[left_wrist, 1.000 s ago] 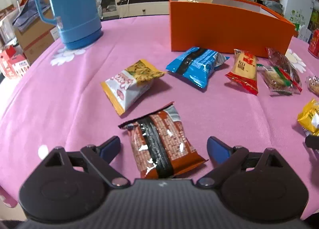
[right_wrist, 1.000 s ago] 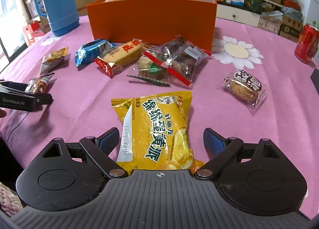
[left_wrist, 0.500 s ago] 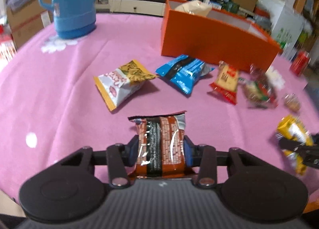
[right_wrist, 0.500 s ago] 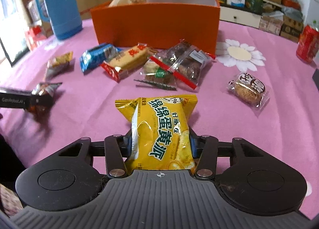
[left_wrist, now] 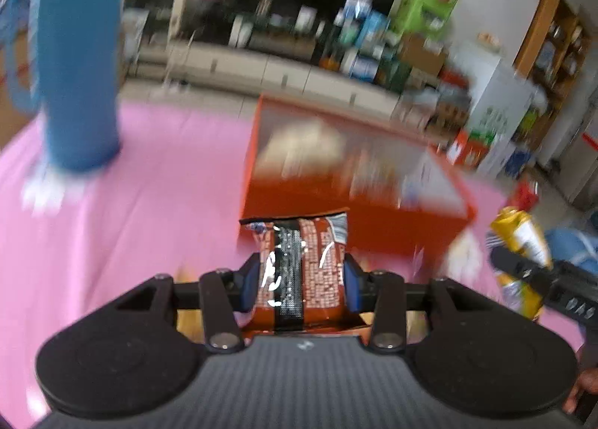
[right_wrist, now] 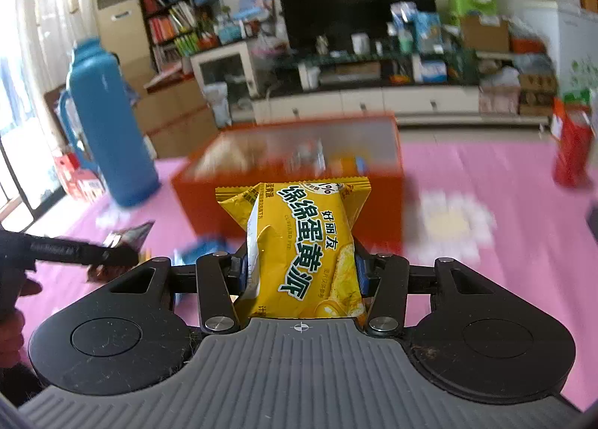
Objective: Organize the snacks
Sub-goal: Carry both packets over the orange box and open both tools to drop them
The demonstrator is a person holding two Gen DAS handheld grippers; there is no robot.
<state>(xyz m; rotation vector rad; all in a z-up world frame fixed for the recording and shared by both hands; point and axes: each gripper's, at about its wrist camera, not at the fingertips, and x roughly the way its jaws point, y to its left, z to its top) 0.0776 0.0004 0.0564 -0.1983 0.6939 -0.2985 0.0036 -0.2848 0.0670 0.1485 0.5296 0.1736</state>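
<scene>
My left gripper [left_wrist: 301,281] is shut on a red-brown snack packet [left_wrist: 299,260] with a black stripe, held above the pink tablecloth. Behind it stands the orange box [left_wrist: 358,219], blurred, with a pale packet inside. My right gripper [right_wrist: 301,272] is shut on a yellow custard pie packet [right_wrist: 302,245], also lifted off the table. The orange box [right_wrist: 209,201] lies straight ahead of it, with several packets in it. In the left wrist view the yellow packet [left_wrist: 521,238] and the right gripper show at the right edge. In the right wrist view the left gripper [right_wrist: 112,255] with its packet shows at the left.
A tall blue thermos [right_wrist: 108,133] stands at the back left of the round table [right_wrist: 504,279]. A red can [right_wrist: 572,152] stands at the right. A blue snack packet [right_wrist: 202,247] lies before the box. Shelves and a TV stand lie beyond.
Both grippers went from open around their packets to shut on them. Both then rose off the table with the packets and tilted up towards the orange box.
</scene>
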